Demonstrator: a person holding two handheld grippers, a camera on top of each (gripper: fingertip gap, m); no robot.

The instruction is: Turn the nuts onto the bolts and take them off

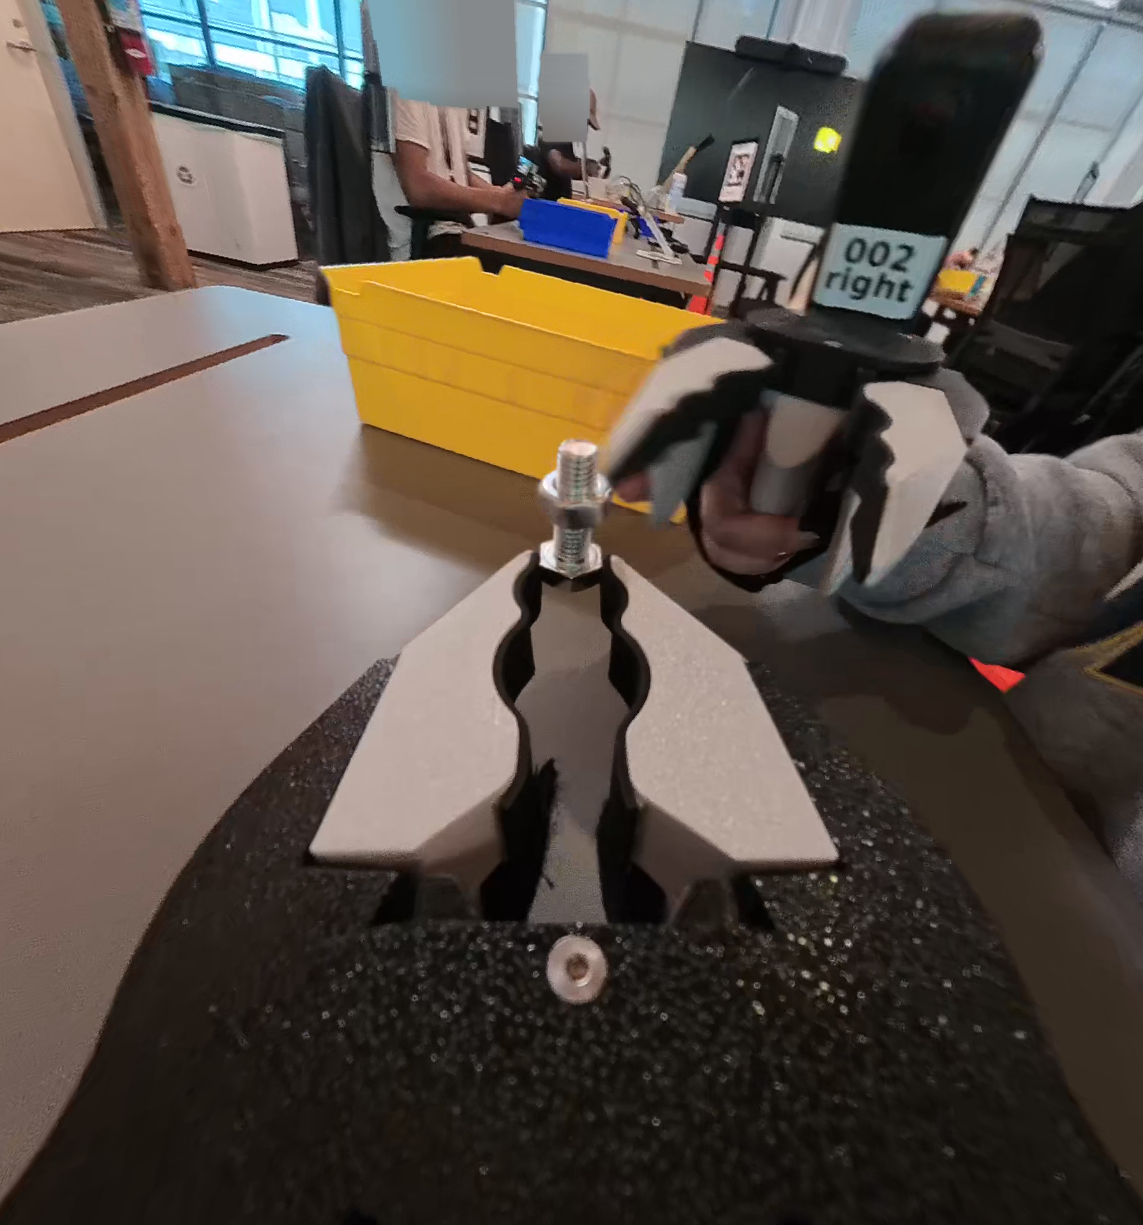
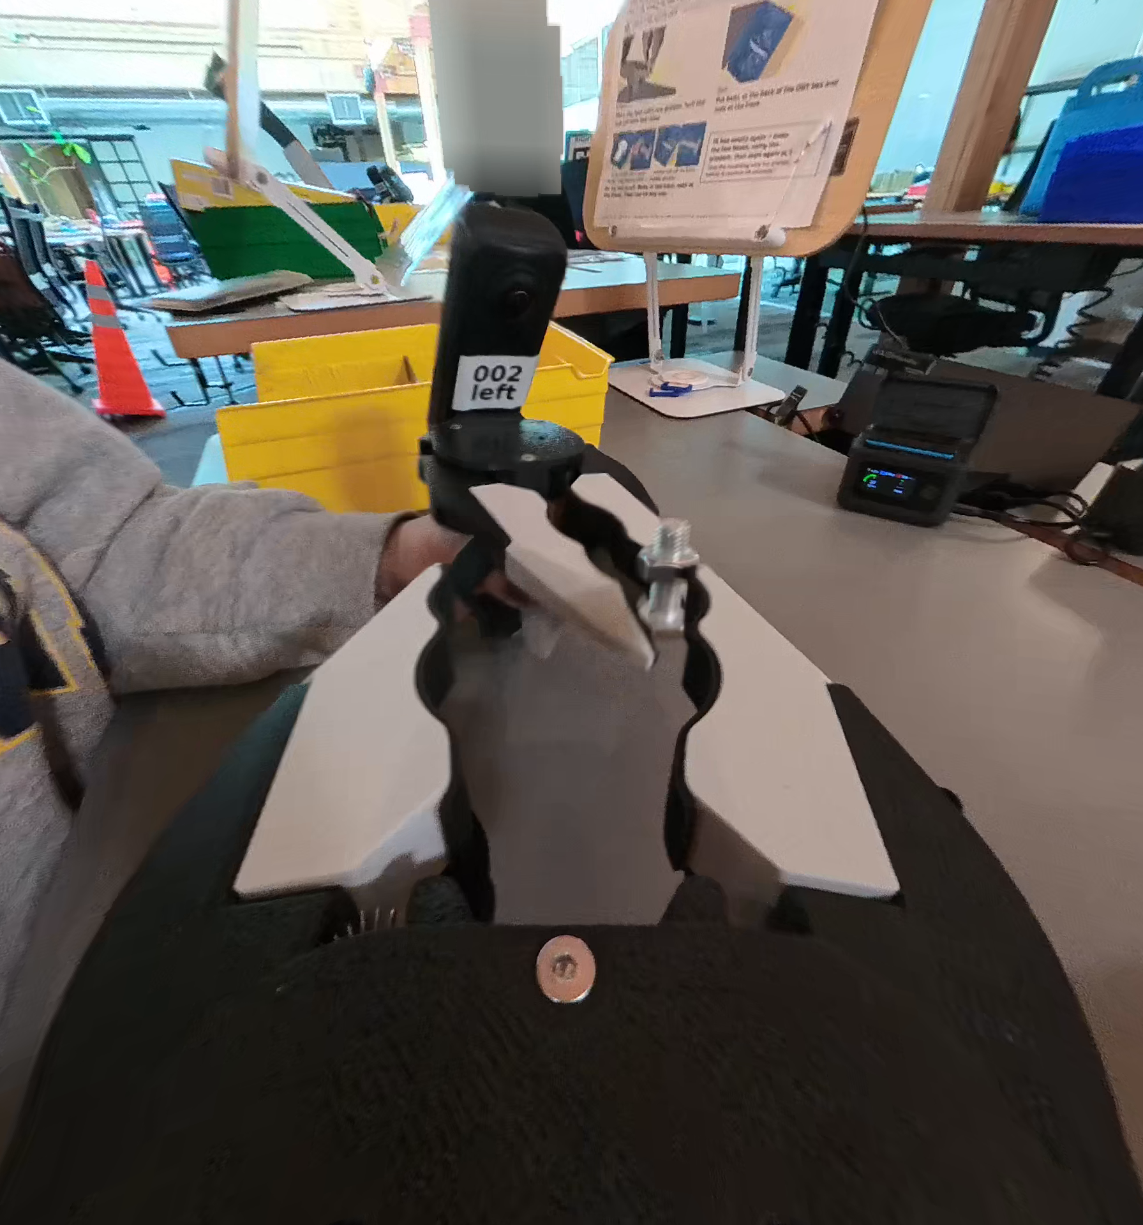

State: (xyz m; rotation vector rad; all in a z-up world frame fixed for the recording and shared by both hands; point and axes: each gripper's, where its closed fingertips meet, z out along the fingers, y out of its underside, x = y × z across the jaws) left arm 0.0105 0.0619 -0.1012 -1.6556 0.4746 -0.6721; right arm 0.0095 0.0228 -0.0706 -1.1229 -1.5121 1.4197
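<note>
A silver bolt (image 1: 570, 530) stands upright with its head clamped between my left gripper's (image 1: 570, 570) fingertips, above the brown table (image 1: 224, 530). A silver nut (image 1: 572, 494) sits partway down its thread. My right gripper (image 1: 727, 524) comes in from the right, jaws wide apart, with one fingertip (image 1: 621, 461) right beside the nut. In the right wrist view my right gripper (image 2: 568, 596) is open. The bolt (image 2: 666, 606) and nut (image 2: 668, 563) stand just inside its right finger (image 2: 774, 729). The left gripper (image 2: 655, 630) holds the bolt from the far side.
A yellow bin (image 1: 502, 371) stands on the table just behind the bolt and also shows in the right wrist view (image 2: 330, 411). A black label printer (image 2: 913, 457) with cables and a white document stand (image 2: 694, 391) are at the right. People stand at a far table (image 1: 588, 258). One gripper's finger ends stand about 4 centimeters off the other's. The black label printer (image 2: 913, 457) is about 30 centimeters from both grippers' fingertips.
</note>
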